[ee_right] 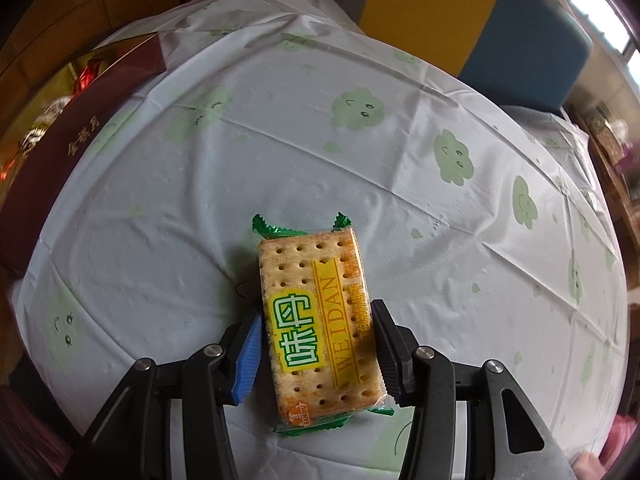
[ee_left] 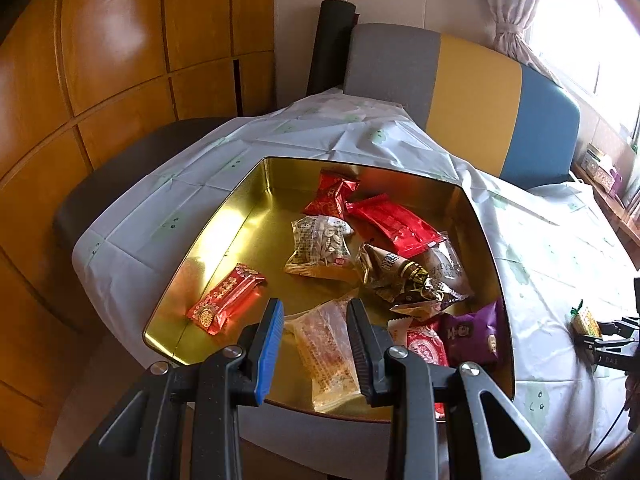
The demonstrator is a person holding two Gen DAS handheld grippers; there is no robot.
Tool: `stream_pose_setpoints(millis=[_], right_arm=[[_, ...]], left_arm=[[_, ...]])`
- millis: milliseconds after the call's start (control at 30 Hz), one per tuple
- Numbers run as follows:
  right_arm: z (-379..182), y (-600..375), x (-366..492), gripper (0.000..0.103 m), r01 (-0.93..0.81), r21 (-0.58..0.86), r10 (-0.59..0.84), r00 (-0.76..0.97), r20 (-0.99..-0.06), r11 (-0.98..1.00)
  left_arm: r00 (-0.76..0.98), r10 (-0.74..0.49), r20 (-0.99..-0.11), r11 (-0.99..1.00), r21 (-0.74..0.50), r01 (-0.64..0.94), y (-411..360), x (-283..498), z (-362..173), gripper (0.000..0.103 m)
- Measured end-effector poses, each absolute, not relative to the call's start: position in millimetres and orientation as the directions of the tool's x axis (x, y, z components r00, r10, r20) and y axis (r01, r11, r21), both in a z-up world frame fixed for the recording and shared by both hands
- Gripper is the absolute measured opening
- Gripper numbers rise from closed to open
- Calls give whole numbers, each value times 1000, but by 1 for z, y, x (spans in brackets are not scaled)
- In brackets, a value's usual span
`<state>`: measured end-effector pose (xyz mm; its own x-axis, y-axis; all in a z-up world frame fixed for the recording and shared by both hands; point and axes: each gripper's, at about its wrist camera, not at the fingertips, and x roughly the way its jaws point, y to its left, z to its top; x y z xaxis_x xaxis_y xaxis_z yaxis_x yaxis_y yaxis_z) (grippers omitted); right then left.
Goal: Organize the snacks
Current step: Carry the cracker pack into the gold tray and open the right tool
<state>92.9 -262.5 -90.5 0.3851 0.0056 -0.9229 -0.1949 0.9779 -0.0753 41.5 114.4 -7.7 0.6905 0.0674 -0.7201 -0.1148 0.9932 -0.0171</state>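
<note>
Left wrist view only: gold tin [ee_left: 224, 216] on the table [ee_left: 560, 240], holding red packets, a clear seed bag [ee_left: 320, 246], a purple pack [ee_left: 472, 334]; left tongs [ee_left: 314, 332] hovering part-spread over a pale orange packet [ee_left: 326, 354], not pinching it. Right wrist view only: cracker pack [ee_right: 318, 320], green-edged, printed "WEIDAN" and "LANQIU", lying on the cloud-print cloth [ee_right: 360, 112], right tongs [ee_right: 318, 346] astride it, pads at both sides; firm grip impossible to tell. Maroon box side [ee_right: 60, 148] with gold characters at left.
</note>
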Motion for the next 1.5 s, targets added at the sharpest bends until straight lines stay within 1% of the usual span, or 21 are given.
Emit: stream_pose_setpoints(millis=[167,333,600,767,867,1000,1100,1167,1200,1233,1300,1500], right_arm=[[-75,-258,90,50,-162,-11,58,418,-906,987],[-54,-229,86,50,-214,62,155,450,-880,975],[-11,-135,76,50,-414,129,329,457,-826,901],[10,-63,73,50,-563,187,463,400,-791,805],[11,-19,71,50,-639,220,526,337,-781,737],[-8,25,83,51,-667,229,534,294,-793,709],[-35,49,102,52,-651,168,460,308,-832,740],[-48,53,113,52,-634,188,456,291,-841,750],[-53,53,116,53,-620,198,454,286,-844,759],[-56,52,118,58,-608,205,450,281,-848,767],[-57,49,116,60,-602,223,460,274,-845,767],[-42,33,101,61,-604,243,496,293,-817,759]], left_arm=[[691,74,-719,992,-20,-127,119,40,-9,33],[691,75,-719,990,-28,-137,123,40,-9,33],[694,89,-715,985,-38,-165,136,38,-10,33],[702,126,-701,972,-53,-227,157,36,-4,33],[705,150,-693,963,-58,-262,170,34,-1,33],[695,173,-698,954,-57,-295,184,33,-4,33],[683,173,-709,951,-58,-302,188,34,-10,33],[678,168,-716,953,-58,-298,187,34,-13,33],[677,163,-718,954,-61,-295,187,34,-14,33],[676,158,-720,955,-62,-290,186,34,-16,33],[674,151,-723,958,-62,-281,185,35,-18,33],[675,141,-724,960,-67,-272,180,37,-19,33]])
